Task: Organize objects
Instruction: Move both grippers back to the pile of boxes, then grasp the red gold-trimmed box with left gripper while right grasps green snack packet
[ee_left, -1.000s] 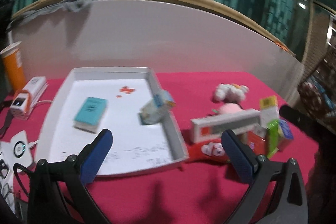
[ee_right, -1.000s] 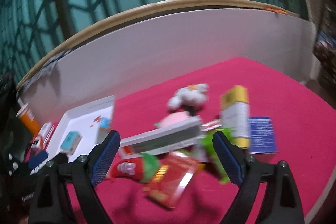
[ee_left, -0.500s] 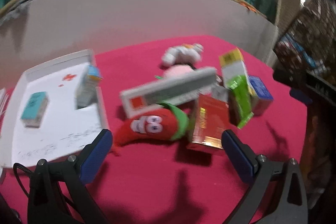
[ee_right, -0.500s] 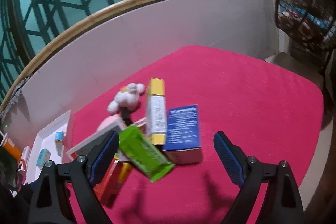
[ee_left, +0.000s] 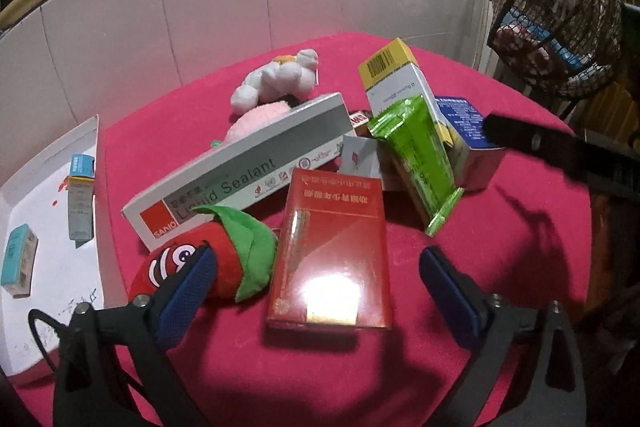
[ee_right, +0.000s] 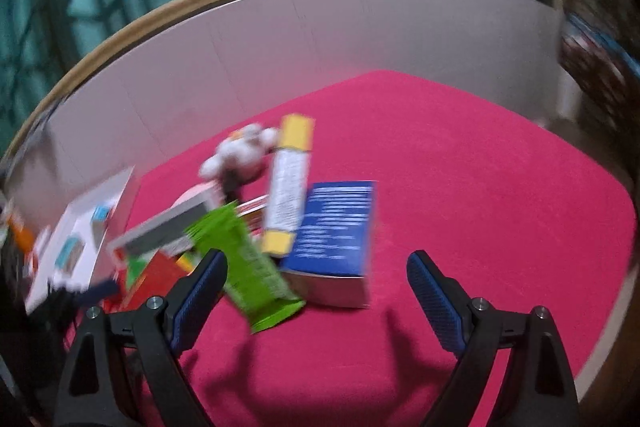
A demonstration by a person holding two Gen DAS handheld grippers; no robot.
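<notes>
Swung from the white tray toward the pile on pink cloth, both tools gape wide, the left just narrowing slightly.

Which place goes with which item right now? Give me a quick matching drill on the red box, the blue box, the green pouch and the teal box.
Items:
1. red box
2. blue box
3. green pouch
4. teal box

Places:
A. lying in the white tray
B. flat on the cloth, in line with the open left gripper
C. leaning across the pile, against the yellow-capped box
D. in front of the open right gripper

Pairs: 1-B, 2-D, 3-C, 4-A
</notes>
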